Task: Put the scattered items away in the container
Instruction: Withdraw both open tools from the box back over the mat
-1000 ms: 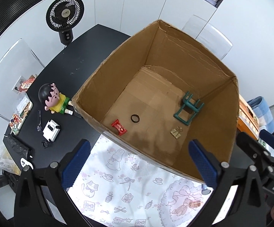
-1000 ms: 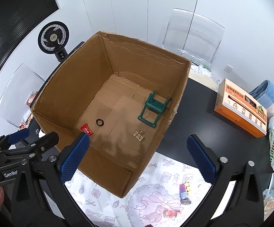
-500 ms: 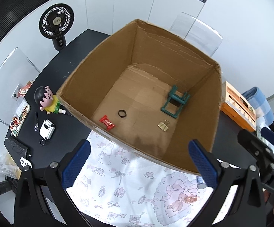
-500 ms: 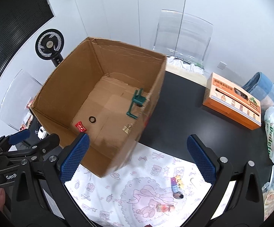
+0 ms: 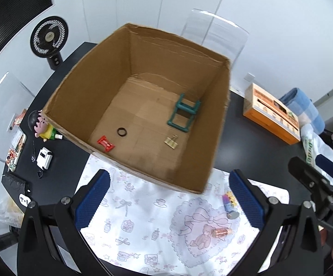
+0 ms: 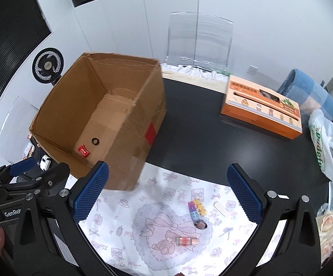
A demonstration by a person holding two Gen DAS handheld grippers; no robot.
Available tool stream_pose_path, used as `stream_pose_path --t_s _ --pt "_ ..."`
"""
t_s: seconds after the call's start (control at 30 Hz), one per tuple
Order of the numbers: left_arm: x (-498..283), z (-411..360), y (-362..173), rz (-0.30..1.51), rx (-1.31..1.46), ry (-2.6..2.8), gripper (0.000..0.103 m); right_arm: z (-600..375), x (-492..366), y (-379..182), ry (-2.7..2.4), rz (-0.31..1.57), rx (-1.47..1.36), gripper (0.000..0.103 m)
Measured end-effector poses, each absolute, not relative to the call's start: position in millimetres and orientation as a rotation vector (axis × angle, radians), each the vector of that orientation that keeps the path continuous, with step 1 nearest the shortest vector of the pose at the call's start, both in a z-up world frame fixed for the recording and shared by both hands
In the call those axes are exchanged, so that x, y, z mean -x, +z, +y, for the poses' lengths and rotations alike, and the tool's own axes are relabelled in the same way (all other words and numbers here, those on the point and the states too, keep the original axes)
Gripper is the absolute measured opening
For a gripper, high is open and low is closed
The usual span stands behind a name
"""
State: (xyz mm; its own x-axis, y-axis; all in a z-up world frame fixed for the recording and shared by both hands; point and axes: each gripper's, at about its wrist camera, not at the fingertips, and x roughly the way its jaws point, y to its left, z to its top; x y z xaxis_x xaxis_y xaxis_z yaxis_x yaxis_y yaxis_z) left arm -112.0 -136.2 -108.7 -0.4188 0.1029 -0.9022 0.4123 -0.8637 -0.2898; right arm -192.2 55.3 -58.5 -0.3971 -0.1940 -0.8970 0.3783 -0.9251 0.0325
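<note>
Cardboard box (image 5: 79, 96) sat open-topped on the black worktop (image 6: 201, 124), ahead of both sets of jaws, its near corner overlapping the printed mat (image 5: 143, 225). Inside on the box floor: red clip (image 5: 106, 143) near the front-left corner, black ring (image 5: 121, 131) just beyond it, gold binder clip (image 5: 171, 141) to the right, green toy chair (image 5: 184, 112) tipped over further back. From the right wrist view only the red clip (image 6: 83, 150) & ring (image 6: 95, 141) showed; box wall hid the rest.

Still out on the mat, btwn the right gripper (image 6: 167, 194) jaws: striped tube (image 6: 194, 210) w/ a yellow star piece (image 6: 201, 207) touching it, a small round cap (image 6: 201, 225) at the tube's near end, a tiny orange-filled bottle (image 6: 186, 241) lying on its side closer in, a pale stick (image 6: 219, 207) off to the right.

Left gripper (image 5: 170, 199) jaws were spread wide, empty. Right jaws likewise wide apart, holding nothing.

Around: desk fan (image 5: 49, 38) & cartoon figure (image 5: 41, 125) left of the box, figure partly cut off by the box edge; white gadget (image 5: 44, 161) nearer. Orange carton (image 6: 262, 105), blue blanket roll (image 6: 304, 92) & plastic bag (image 6: 327, 147) far right. Box's near side blurred in both views; small mat items hard to ID.
</note>
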Motion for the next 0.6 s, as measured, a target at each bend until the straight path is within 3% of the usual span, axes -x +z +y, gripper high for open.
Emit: stream_pose_path --t_s 0.6 --pt "118.4 -38.0 -102.1 0.569 -1.679 -2.502 0.103 161.2 164.6 -64.8 -2.444 0.138 -1.546 0.103"
